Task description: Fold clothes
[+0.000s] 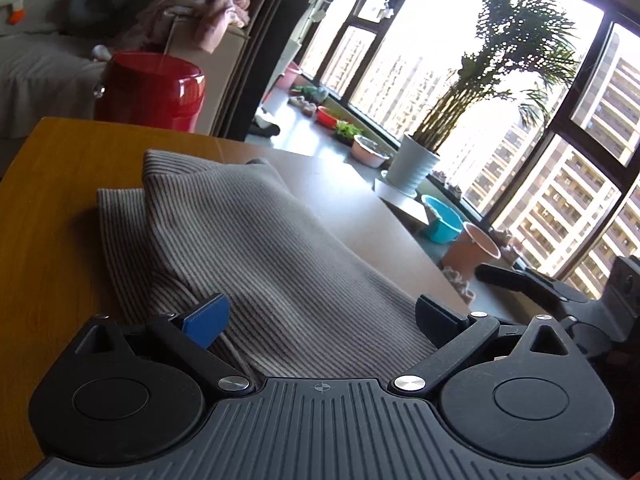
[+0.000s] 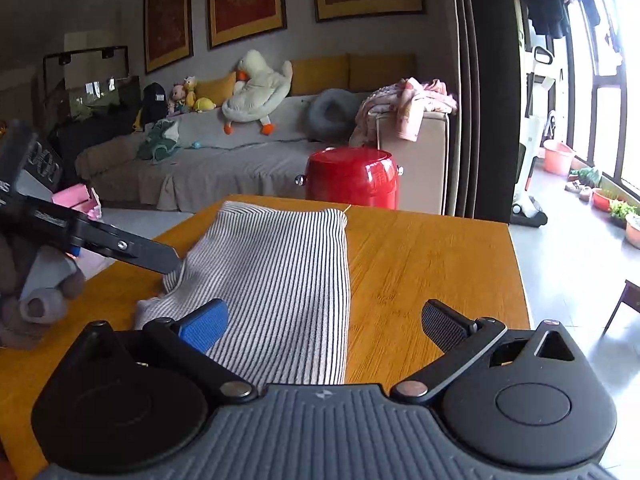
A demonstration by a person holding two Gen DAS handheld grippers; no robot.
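Both the left gripper [image 1: 324,316] and right gripper [image 2: 324,324] hang spread over the striped garment [image 2: 280,280] on the wooden table [image 2: 432,264], where a one-layer pinch could drag its fold askew.

Left gripper [image 1: 323,318]: black body, grey ribbed centre plate with small crosshair mark, two round black discs at sides, triangular cut-outs above them. Black link arms, silver round screws at pivots. One finger pad blue [image 1: 208,320], other dark.

Right gripper [image 2: 324,322]: same build; grey ribbed plate, small diamond mark, silver pivot screws, blue pad [image 2: 205,325], dark ridged pad opposite.

Hand [image 2: 30,296] at right view's left edge wears grey-brown knit glove.
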